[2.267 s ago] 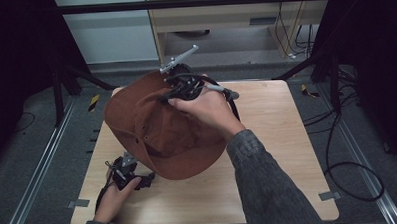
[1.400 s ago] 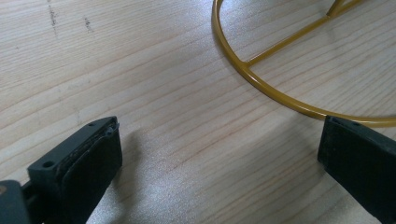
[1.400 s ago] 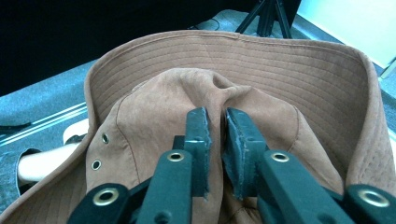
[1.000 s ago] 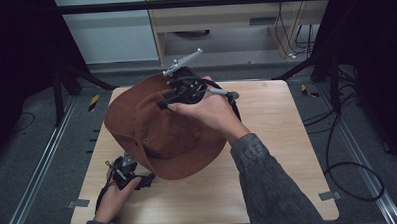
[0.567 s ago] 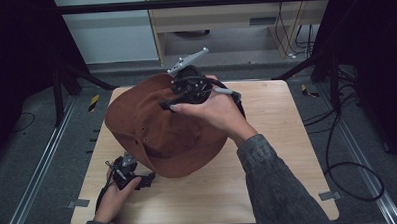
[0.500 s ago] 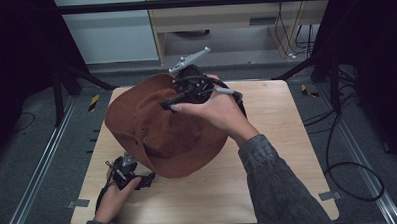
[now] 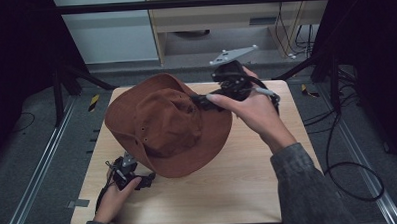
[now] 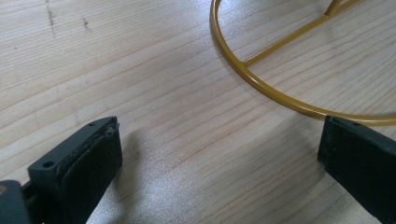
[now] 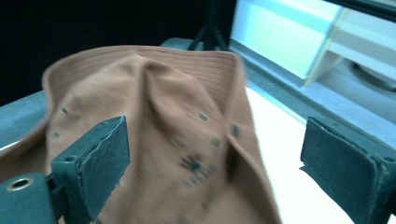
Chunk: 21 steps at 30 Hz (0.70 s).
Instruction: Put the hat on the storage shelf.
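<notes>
At the near left corner of the wooden table (image 7: 249, 180), the person's left hand (image 7: 112, 197) holds the left gripper (image 7: 148, 180) low on the wood, just beside the near brim of the hat. In the left gripper view its two black jaws are spread wide over the bare table, and nothing is between them. A thin yellow wire ring (image 8: 261, 86) lies on the wood just in front of them; it passes close to the jaw at the right of that view, but I cannot tell if it touches it. A straight yellow bar runs across the inside of the ring.

In the middle of the table is a brown hat (image 7: 164, 125) with a wide brim and a creased crown. It is tilted, with its far side raised. Small metal eyelets are on the side of the crown.

Farther, above the far part of the table, the right hand (image 7: 254, 110) holds the right gripper (image 7: 200, 101) in the air, just beside the far right part of the brim. In the right gripper view its jaws are also wide apart, with the blurred hat (image 9: 154, 140) in front of them, and they hold nothing. The grey plate on top of this gripper points to the far side.

Beyond the table stand a pale cabinet (image 7: 223, 21) and a white panel (image 7: 109, 35).
</notes>
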Available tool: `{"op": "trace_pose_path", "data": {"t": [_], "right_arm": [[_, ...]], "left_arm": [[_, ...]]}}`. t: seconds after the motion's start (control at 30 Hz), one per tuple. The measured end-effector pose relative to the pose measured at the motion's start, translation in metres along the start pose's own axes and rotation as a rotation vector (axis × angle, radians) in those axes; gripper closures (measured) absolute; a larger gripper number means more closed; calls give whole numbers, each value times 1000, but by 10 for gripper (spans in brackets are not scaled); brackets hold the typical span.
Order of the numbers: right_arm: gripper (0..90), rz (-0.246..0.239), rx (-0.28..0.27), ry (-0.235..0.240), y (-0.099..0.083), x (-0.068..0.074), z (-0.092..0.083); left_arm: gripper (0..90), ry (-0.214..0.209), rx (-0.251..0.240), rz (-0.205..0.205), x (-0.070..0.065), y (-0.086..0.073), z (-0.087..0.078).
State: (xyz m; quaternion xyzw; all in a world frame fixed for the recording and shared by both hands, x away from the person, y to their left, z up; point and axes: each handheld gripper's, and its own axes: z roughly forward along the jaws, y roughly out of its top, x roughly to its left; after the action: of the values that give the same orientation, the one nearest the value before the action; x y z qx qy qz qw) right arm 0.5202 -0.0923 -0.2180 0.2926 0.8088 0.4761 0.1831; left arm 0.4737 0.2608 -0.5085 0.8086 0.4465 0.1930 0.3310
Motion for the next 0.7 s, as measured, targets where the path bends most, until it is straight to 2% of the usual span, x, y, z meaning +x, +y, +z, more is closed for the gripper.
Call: {"op": "trace_pose_path", "data": {"t": [0.23, 0.27, 0.33, 0.37, 0.43, 0.53, 0.7], "right_arm": [[114, 50, -26, -97, -36, -26, -34], [122, 64, -33, -122, -47, -30, -40], [125, 73, -36, -138, -57, -34, -46], [132, 89, -35, -163, -74, -39, -54], [133, 93, -30, -169, -80, -41, -56], [141, 122, -29, -188, -105, -45, -61], [149, 162, -16, -206, -138, -51, -58]], "left_arm": [[0, 1, -5, 0, 0, 0, 0], [0, 1, -5, -1, 0, 0, 0], [0, 3, -5, -2, 0, 0, 0], [0, 1, -5, -5, 0, 0, 0], [0, 0, -2, -1, 0, 0, 0], [0, 0, -2, -1, 0, 0, 0], [0, 0, -1, -1, 0, 0, 0]]}}
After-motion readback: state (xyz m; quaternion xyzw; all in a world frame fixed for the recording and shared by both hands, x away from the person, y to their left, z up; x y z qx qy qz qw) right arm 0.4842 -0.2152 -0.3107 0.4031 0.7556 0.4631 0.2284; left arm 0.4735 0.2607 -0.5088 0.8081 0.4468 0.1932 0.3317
